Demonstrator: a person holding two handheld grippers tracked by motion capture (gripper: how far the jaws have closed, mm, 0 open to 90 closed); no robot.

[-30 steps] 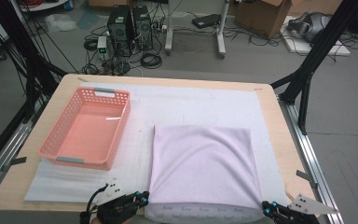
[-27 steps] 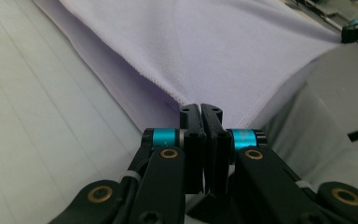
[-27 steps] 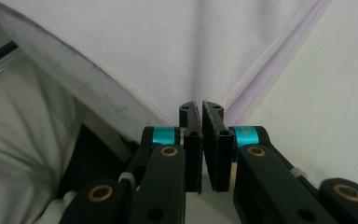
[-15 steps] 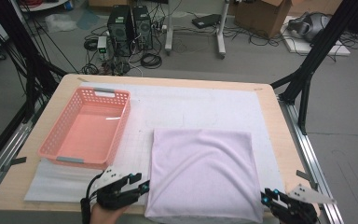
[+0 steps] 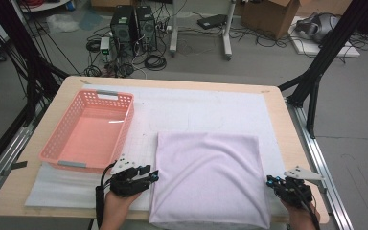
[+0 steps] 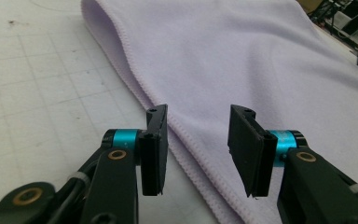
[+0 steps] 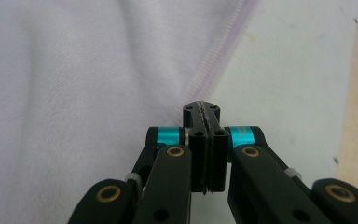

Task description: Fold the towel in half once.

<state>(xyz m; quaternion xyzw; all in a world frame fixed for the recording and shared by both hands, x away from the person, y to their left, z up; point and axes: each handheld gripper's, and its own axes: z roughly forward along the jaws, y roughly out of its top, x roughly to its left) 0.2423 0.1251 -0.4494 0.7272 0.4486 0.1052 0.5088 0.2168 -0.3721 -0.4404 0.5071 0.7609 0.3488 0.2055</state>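
A folded lilac cloth [image 5: 208,177] lies flat on the white mat [image 5: 196,105], its near edge at the table's front. My left gripper [image 5: 152,175] sits at the cloth's left hem, open, its jaws [image 6: 198,140] straddling the stitched edge of the cloth [image 6: 242,60] without pressing on it; they have just been closing a little. My right gripper [image 5: 270,181] is at the cloth's right hem. Its jaws [image 7: 204,109] are pressed together, tips right at the edge of the cloth [image 7: 74,93]; I cannot tell whether any fabric is pinched.
An empty pink plastic basket [image 5: 127,122] stands on the mat to the left of the cloth, just beyond my left gripper. The wooden table's right edge [image 5: 303,158] runs close beside my right gripper. Black frame legs and cables stand off the table.
Both grippers have moved away from the table's front edge along the cloth's sides. The left jaws, shut at the near corner before, now stand apart, and the cloth lies flat.
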